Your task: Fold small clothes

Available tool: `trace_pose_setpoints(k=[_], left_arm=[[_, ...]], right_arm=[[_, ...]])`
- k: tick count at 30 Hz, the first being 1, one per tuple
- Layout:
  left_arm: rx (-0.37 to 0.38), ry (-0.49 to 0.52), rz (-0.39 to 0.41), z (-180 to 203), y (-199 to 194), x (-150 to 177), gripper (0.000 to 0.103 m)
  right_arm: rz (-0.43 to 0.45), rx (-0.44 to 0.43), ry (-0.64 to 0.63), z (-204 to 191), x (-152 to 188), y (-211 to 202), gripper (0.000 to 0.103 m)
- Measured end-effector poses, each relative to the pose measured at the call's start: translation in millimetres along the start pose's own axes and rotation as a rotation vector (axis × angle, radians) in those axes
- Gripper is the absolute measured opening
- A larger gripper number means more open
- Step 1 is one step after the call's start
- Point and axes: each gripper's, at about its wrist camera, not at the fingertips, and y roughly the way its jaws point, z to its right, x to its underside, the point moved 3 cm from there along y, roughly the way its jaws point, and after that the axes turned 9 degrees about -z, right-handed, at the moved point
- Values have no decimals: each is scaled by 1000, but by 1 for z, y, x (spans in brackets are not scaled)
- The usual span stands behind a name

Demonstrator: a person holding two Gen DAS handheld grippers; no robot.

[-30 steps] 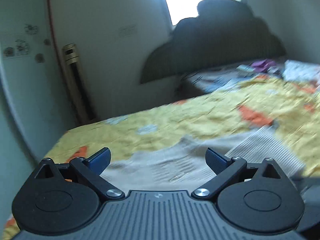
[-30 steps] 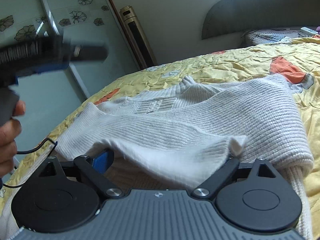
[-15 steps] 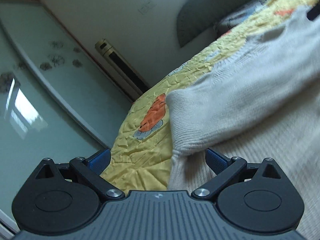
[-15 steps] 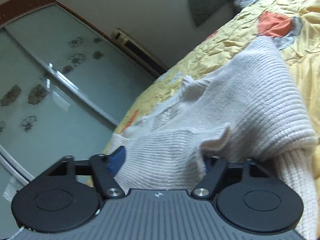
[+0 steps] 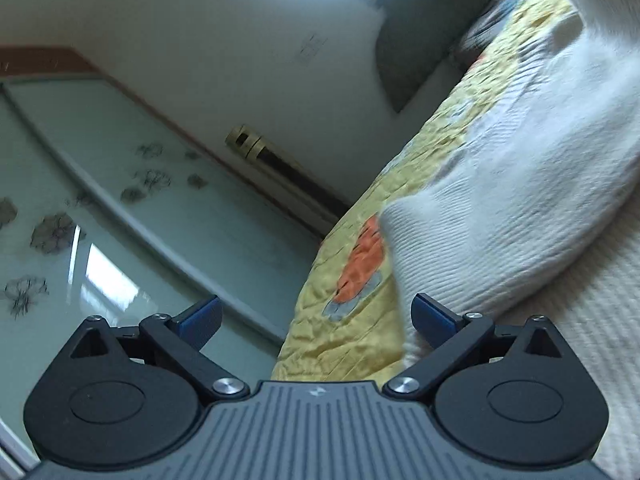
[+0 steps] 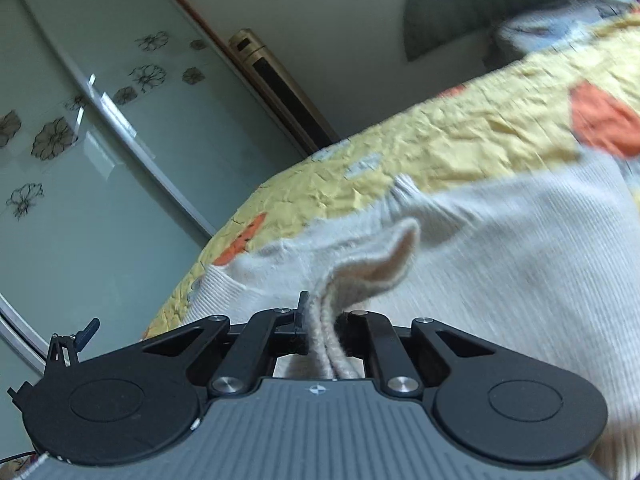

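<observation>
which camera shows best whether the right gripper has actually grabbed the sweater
The right wrist view: the right gripper is shut on a doubled edge of the sweater. The left wrist view shows only a lifted strip of sweater running out of frame at its upper right.

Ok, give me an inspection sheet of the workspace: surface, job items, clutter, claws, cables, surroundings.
Surface: bed with a crumpled yellow quilt with orange patches.
Job's things: one white knit sweater lying on the quilt, partly bunched.
Clutter: blurred items at the far end of the bed, too unclear to name.
Claws: right claw shut on a sweater edge, having just closed; left claw open at a sweater corner, not gripping.
Cables: nothing seen.
Surroundings: glass sliding doors with flower prints, tall gold floor unit, dark headboard.
</observation>
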Motion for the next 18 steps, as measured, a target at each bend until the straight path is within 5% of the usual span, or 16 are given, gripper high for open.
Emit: trace_pose_setpoints(k=[2, 5, 8, 11, 15, 18], left_arm=[[-2, -58, -56, -10, 7, 3, 102], [98, -118, -5, -25, -9, 11, 101], [168, -6, 63, -16, -26, 15, 101], [214, 149, 78, 4, -28, 18, 100], [302, 171, 44, 1, -12, 5, 102], [269, 188, 72, 4, -3, -3, 100]], right_arm=[[51, -18, -101, -26, -17, -3, 13], [133, -64, -282, -64, -25, -13, 13], [127, -20, -353, -73, -22, -11, 12], [74, 73, -320, -61, -17, -1, 13], [68, 59, -211, -40, -16, -5, 13], [72, 46, -160, -33, -19, -8, 13]])
